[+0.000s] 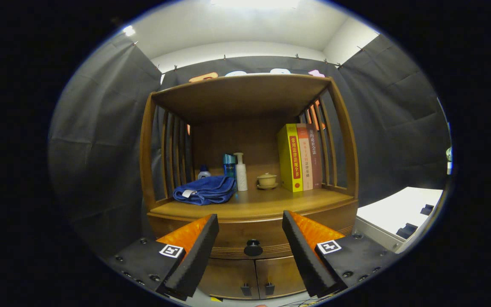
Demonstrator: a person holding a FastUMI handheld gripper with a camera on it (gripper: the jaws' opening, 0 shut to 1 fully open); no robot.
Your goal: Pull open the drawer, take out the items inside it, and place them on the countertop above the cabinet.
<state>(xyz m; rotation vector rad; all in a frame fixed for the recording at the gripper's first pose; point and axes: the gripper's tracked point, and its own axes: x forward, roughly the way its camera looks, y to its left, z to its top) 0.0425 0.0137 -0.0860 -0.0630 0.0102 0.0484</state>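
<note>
Two fingers of the tongs (250, 221) apart — level, facing drawer knob (253, 247).

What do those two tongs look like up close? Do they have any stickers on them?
The tongs are two long wedge-shaped fingers that taper toward their tips, spread open with the drawer knob seen between them. Each sits on a flat black block with small round screws. On each block is a little white square sticker with a black blocky pattern, like a code tag. No cables show on them.

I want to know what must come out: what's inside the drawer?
Cannot tell: the drawer is closed, only its front and knob showing. The open gripper sits before it, knob between its fingers, untouched.
</note>
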